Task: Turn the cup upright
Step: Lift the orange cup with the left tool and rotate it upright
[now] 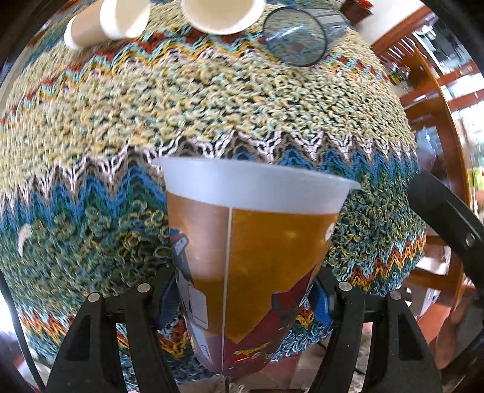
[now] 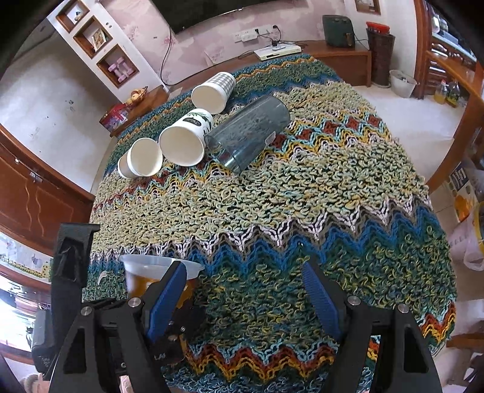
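Observation:
My left gripper [image 1: 245, 296] is shut on an orange printed plastic cup [image 1: 251, 251] with a frosted white rim, held rim up over the near part of the table. The same cup [image 2: 145, 272] shows in the right wrist view at lower left, partly behind my finger. My right gripper [image 2: 245, 290] is open and empty above the near edge of the table. Lying on their sides at the far side are a smoky clear tumbler [image 2: 248, 133], a white paper cup with a leaf print [image 2: 184, 142], a plain white cup [image 2: 140, 158] and a checked cup [image 2: 213, 90].
A round table is covered with a knitted zigzag cloth [image 2: 272, 196]. Wooden cabinets [image 2: 33, 193] stand to the left and a wooden shelf unit [image 2: 447, 69] to the right. The lying cups also show at the top of the left wrist view [image 1: 224, 15].

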A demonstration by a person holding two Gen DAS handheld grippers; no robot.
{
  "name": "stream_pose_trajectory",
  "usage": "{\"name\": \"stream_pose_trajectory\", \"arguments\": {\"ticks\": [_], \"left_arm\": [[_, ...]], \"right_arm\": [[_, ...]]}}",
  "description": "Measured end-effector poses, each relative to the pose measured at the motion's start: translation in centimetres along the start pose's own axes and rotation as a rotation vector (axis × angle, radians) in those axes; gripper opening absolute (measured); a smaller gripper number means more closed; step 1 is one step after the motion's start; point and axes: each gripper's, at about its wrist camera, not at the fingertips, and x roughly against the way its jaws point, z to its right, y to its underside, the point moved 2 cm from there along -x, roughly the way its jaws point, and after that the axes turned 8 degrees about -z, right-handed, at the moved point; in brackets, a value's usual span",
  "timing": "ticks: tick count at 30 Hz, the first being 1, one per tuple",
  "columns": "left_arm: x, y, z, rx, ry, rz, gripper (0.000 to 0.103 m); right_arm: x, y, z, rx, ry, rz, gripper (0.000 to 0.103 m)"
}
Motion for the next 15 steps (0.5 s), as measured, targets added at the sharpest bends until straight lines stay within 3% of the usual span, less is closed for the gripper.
{"name": "stream_pose_trajectory", "arguments": {"ticks": [8,15], "left_arm": [[-0.4,1.9,-1.3,0.063,0.013,0.053,0.073],[0.1,0.5,-0.7,0.058,-0.02,0.073,0.073]], "right_arm": [[0.1,0.6,-0.3,0.007,-0.008,-0.006,0.079],[0.1,0.7,-0.7,0.016,-0.008,-0.01,0.079]]}}
